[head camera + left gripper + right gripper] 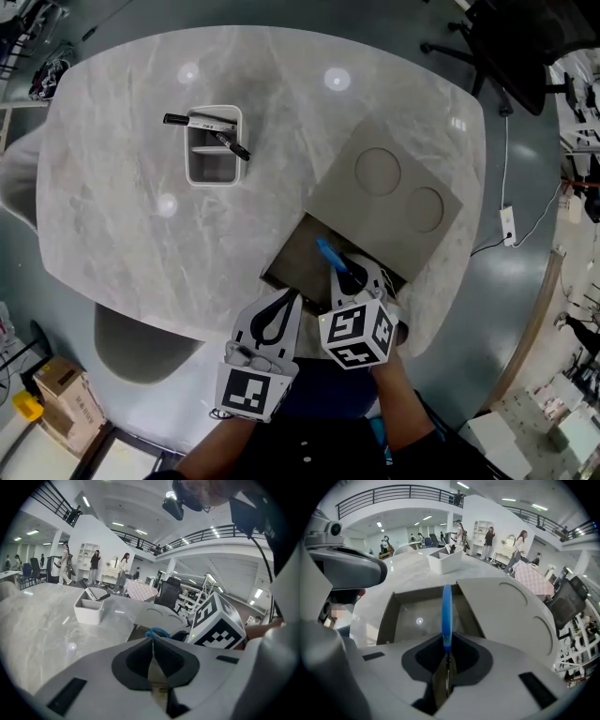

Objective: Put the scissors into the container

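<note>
My right gripper (349,277) (446,649) is shut on the scissors; their blue handle (330,253) (446,613) sticks out forward past the jaws, above an open grey recess (302,255) (419,616) in the table's near side. The white container (214,145) (445,558) (89,609) stands far off at the table's back left, with black markers (202,120) across it. Beside the right one, my left gripper (281,302) (153,643) is shut with nothing in it, and the blue scissors handle (157,631) peeks over its jaws.
A grey square lid (389,197) (513,609) with two round marks lies slid aside, to the right of the recess. The marble table (122,234) has a curved near edge by my grippers. A black office chair (511,47) stands beyond the table's far right.
</note>
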`<state>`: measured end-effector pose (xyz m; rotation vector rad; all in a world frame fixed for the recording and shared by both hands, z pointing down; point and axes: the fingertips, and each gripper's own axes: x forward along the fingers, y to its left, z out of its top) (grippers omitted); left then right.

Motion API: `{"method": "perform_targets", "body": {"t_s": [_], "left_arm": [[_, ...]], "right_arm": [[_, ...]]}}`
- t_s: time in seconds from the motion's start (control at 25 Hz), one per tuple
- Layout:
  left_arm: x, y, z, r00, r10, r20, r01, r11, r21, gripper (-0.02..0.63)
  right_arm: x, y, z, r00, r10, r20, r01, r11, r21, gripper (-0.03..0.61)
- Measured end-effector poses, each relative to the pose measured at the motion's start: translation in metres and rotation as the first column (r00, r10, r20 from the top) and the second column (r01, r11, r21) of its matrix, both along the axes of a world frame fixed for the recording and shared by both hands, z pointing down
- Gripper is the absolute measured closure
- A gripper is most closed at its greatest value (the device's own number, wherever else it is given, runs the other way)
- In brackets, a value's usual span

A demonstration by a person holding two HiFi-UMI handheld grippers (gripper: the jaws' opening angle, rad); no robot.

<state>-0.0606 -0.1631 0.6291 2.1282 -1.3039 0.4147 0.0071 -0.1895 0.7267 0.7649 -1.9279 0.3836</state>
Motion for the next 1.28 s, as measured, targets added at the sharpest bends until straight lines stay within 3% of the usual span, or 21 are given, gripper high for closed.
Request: {"method": "perform_targets", "body": {"t_s": [0.4,1.0,1.28], "left_arm": [[0.004,0.002,0.008,1.000,0.003,0.005,-0.003,1.000,-0.015,0.594],[0.010,0.009,0.007,1.000,0.014,0.017,-0.014,1.000,-0.013,0.594],[0.010,0.015,0.008,1.000,0.014,0.027,-0.015,1.000,0.006,0.594]], "right_arm": [[0.000,0.001,0.003,0.999,0.007,0.038,-0.007,1.000,-0.003,0.538],[-0.007,0.032,-0.024,0.984,0.019,0.177,-0.006,0.997,-0.073,0.457],[-0.003,0.034,-0.021,0.983,0.051,0.178,-0.043,0.998,-0.050,0.562]]}}
